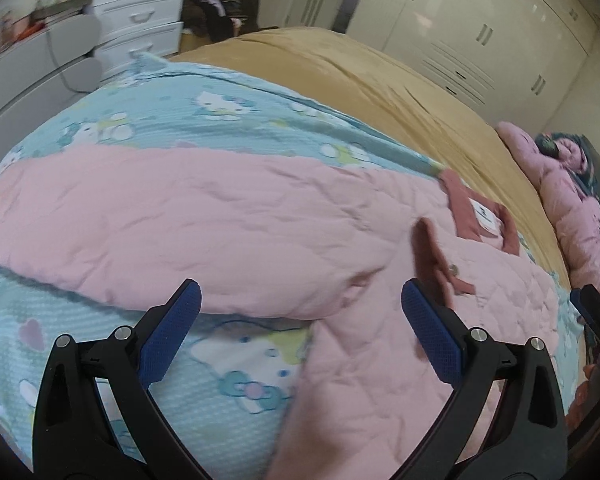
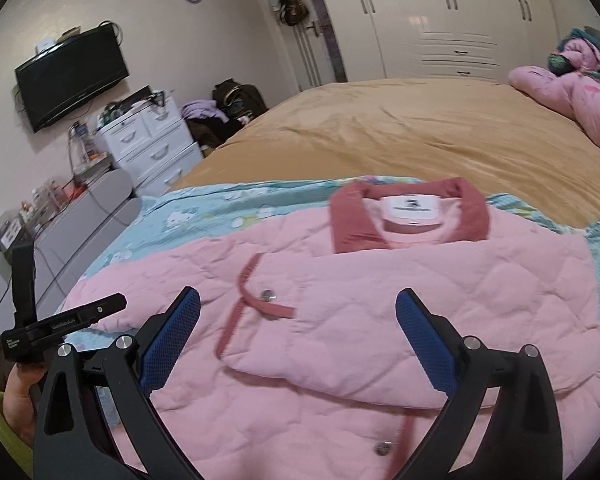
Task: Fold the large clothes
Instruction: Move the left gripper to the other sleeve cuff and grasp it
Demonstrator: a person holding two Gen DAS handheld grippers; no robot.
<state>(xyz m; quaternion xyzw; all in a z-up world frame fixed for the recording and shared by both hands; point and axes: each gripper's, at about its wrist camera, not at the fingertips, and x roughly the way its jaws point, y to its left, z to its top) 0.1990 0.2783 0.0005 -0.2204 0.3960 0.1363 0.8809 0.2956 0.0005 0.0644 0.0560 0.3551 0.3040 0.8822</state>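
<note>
A pink quilted jacket (image 2: 380,304) with a dark pink collar (image 2: 408,212) and snap buttons lies spread on a blue cartoon-print blanket (image 2: 204,208) on the bed. In the left wrist view the jacket (image 1: 204,216) stretches across, its sleeve reaching left. My left gripper (image 1: 300,304) is open and empty, hovering just above the jacket's near edge. My right gripper (image 2: 298,308) is open and empty above the jacket's chest. The left gripper's body (image 2: 60,324) shows at the left of the right wrist view.
A tan bedspread (image 2: 400,132) covers the far bed. A bundled pink garment (image 2: 580,92) lies at the far right. White drawers (image 2: 152,144), a wall TV (image 2: 72,76) and wardrobes (image 2: 452,16) line the room.
</note>
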